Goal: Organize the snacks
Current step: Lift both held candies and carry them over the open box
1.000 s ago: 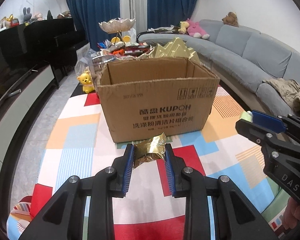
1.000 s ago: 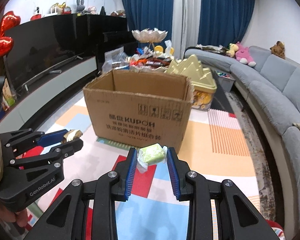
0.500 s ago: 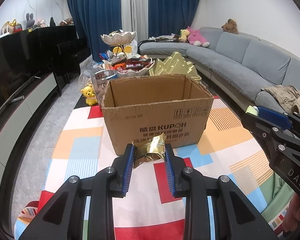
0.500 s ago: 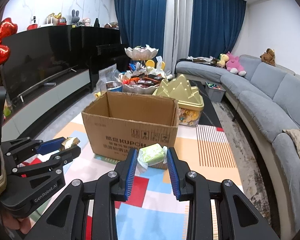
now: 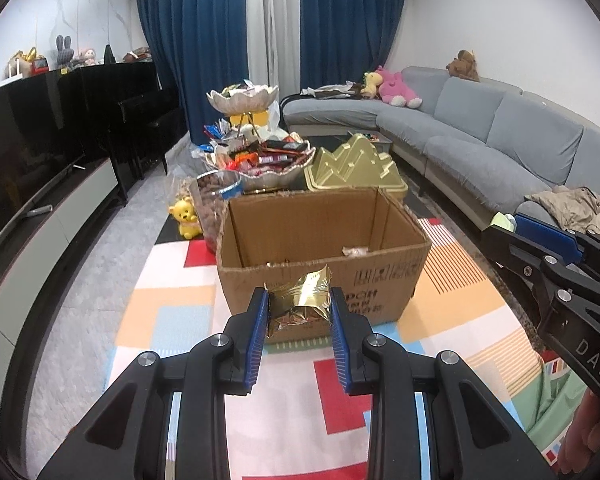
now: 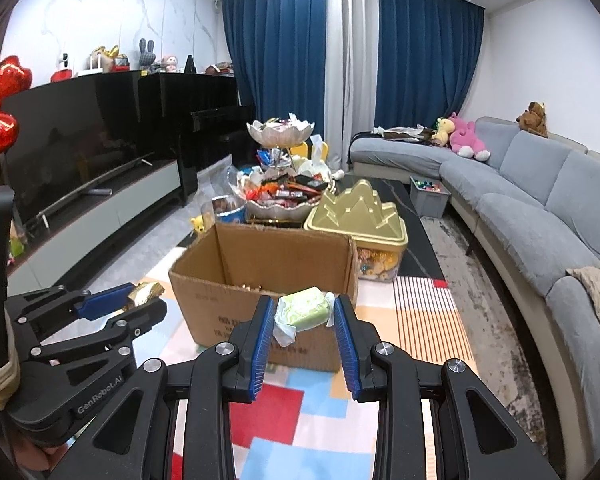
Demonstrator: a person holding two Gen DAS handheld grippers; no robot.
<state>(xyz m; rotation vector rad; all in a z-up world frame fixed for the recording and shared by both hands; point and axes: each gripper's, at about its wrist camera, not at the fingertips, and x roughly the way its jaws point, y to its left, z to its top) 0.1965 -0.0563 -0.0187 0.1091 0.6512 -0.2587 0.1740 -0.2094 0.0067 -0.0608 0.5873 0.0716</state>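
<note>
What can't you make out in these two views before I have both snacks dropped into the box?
- Cardboard box floor: near wall hides most of it in both wrist views; only a few wrappers show.
- Box print: left hand-held gripper and its gold snack cover it; blurred in the right view.
- Green snack label: too small to read.
- Tiered bowl contents: too far to name.
- Person: only part of a hand, cut by the frame edge.

Black claws (image 5: 299, 312), blue ribbed pads (image 5: 257, 336), silver screws, "GenRobot.AI" lettering.
</note>
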